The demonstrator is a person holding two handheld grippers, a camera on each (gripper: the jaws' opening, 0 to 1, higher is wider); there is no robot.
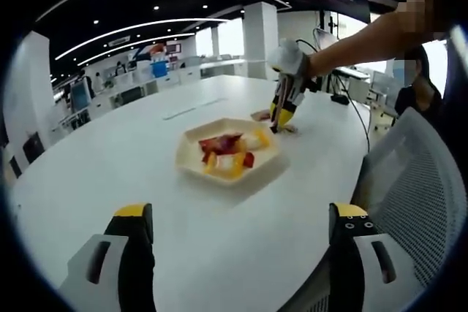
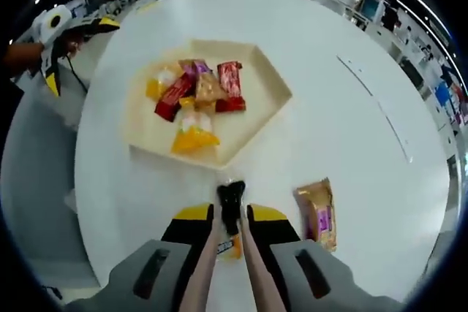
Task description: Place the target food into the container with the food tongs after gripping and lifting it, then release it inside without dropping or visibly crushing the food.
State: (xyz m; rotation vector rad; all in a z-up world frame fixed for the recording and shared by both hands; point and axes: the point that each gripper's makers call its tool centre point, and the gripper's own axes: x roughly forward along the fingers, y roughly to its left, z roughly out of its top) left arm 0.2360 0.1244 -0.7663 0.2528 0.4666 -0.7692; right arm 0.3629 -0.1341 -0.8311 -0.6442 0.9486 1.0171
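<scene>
Right hand-held gripper (image 2: 231, 218) clamping tongs (image 2: 231, 202), tray (image 2: 270, 78) of snacks (image 2: 196, 96) ahead

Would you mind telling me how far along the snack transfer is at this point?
Done: several wrapped snacks already lie in the hexagonal tray. In hand: the right gripper holds the tongs, whose tips sit low over the table just short of the tray; whether they grip a snack cannot be told. Left: a gold packet lies on the table outside the tray. The left gripper is open and idle.
</scene>
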